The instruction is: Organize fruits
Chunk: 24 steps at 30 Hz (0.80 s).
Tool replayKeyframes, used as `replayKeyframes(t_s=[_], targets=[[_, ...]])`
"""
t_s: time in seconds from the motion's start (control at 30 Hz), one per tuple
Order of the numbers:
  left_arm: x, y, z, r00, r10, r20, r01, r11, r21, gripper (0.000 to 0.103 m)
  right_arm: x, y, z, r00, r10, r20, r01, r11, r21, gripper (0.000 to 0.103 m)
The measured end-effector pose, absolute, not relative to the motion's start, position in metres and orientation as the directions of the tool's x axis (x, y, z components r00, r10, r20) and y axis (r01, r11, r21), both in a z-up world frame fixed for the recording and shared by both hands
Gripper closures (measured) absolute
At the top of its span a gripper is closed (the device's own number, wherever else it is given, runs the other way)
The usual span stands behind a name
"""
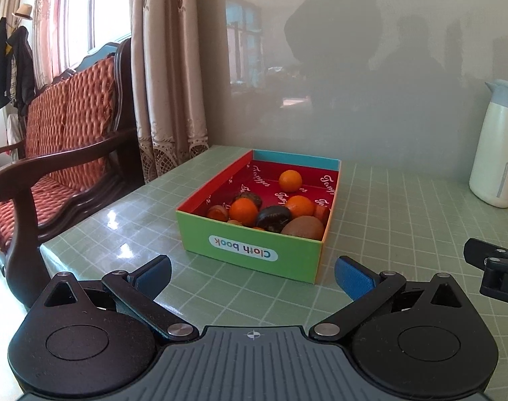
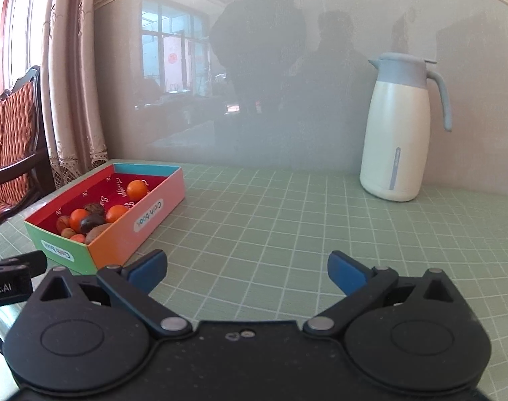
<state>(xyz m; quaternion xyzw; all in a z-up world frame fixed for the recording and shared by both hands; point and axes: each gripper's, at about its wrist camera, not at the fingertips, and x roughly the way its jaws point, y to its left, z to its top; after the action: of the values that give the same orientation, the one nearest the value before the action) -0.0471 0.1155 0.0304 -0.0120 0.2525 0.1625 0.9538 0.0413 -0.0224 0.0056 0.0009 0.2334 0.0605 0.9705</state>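
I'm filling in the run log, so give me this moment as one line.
stage: fruit all in box | left tool: open, empty | right tool: open, empty | table: jug at the back

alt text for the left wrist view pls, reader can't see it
An open cardboard box labelled "Cloth book" sits on a green checked tablecloth, holding oranges, a kiwi and dark fruits. The left claw is open and empty just short of it. A white jug stands at right.

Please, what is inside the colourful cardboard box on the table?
The box holds three oranges, a dark fruit, a brown kiwi-like one. Its near wall covers other fruits partly.
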Motion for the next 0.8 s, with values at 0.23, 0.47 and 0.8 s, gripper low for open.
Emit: replayKeyframes(t_s=[0.23,0.47,0.8], targets=[[-0.044,0.130,0.028,0.810,0.319,-0.493,-0.350,0.936,0.030,0.000,0.039,-0.013,0.004,0.890,0.123,-0.440,-0.141,0.990,-0.009,0.000],[-0.047,0.128,0.029,0.822,0.329,-0.465,-0.343,0.938,0.056,0.000,0.042,-0.013,0.001,0.883,0.123,-0.452,-0.138,0.990,0.001,0.000],[-0.046,0.131,0.029,0.826,0.315,-0.467,-0.334,0.942,0.045,0.000,0.044,-0.011,-0.001,0.876,0.112,-0.470,-0.129,0.992,-0.004,0.000]])
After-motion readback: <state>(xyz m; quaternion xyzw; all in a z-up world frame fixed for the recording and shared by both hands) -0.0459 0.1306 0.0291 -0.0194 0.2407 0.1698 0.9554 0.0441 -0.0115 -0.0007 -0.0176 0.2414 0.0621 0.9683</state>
